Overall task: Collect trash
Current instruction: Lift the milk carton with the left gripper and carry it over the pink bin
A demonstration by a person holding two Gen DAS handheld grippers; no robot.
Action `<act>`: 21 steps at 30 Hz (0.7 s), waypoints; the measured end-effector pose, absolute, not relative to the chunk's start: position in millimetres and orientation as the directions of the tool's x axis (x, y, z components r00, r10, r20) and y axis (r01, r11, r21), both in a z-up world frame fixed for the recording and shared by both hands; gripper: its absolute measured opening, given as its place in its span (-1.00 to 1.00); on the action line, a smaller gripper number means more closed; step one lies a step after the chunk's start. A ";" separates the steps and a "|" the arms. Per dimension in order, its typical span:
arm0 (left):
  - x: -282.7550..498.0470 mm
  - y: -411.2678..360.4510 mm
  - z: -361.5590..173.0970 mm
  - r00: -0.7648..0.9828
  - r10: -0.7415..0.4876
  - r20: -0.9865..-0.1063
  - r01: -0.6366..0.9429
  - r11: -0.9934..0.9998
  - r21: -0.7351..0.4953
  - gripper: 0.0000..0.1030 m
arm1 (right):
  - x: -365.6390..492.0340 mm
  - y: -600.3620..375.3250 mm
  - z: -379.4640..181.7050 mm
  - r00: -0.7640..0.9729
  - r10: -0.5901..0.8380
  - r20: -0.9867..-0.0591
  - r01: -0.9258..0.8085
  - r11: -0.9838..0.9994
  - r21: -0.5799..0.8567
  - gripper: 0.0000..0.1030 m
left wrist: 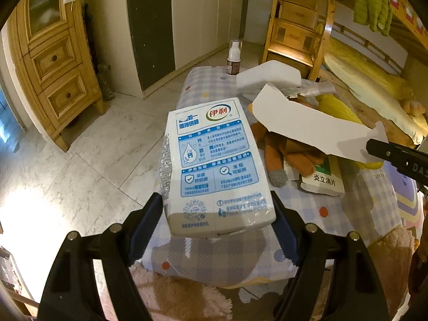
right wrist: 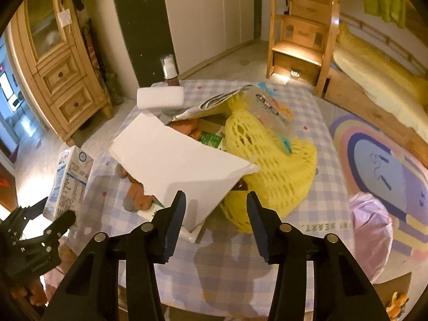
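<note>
Warm dim indoor light; cold blue daylight from the left; glare on floor tiles (left wrist: 48, 192); lit wooden steps (right wrist: 297, 53) far right; strong fisheye bending, dark vignetted corners; slight blur.

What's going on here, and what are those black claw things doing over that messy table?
A person is clearing trash with a two-finger gripper in each hand. The left gripper is clamped on a white and blue milk carton, held up over the near edge of the checked tablecloth. The right gripper has a corner of a white cardboard sheet between its fingers; whether they pinch it I cannot tell. Still on the table: a yellow foam net, a white foam block and a small bottle.
</note>
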State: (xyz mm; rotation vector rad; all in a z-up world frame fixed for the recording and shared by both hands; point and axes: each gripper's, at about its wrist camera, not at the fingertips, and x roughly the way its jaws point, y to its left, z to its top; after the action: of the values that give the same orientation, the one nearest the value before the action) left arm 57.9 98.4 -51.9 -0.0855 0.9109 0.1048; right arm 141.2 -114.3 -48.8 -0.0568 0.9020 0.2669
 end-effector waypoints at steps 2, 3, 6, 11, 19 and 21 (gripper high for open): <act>55.6 96.3 -52.6 0.609 0.048 -0.792 -0.119 0.992 -0.031 0.48 | 140.0 -113.9 -48.7 0.582 0.221 -0.783 -0.253 0.964 0.084 -0.57; 54.1 96.3 -52.5 0.610 0.049 -0.791 -0.118 0.993 -0.030 0.48 | 138.4 -114.6 -47.4 0.581 0.231 -0.780 -0.252 0.963 0.098 -0.64; 51.0 97.7 -50.7 0.613 0.052 -0.789 -0.122 0.992 -0.030 0.48 | 130.2 -114.2 -38.2 0.601 0.248 -0.759 -0.251 0.961 0.116 -0.90; 41.0 99.0 -39.2 0.633 0.062 -0.772 -0.126 0.992 -0.024 0.48 | 115.5 -110.6 -18.6 0.624 0.305 -0.719 -0.291 0.945 0.148 -1.00; 15.0 88.0 -11.2 0.677 0.060 -0.734 -0.092 0.996 -0.003 0.48 | 78.1 -112.0 13.4 0.676 0.329 -0.659 -0.345 0.932 0.111 -1.00; 10.5 79.4 -5.7 0.687 0.047 -0.725 -0.069 0.998 0.000 0.48 | 69.2 -121.4 18.4 0.689 0.326 -0.647 -0.336 0.935 0.114 -1.00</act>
State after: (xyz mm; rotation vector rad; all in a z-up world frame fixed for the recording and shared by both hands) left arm 10.5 79.4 -5.7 -0.0283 0.8106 0.0650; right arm 69.2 -121.4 18.4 -0.0141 0.7208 0.3701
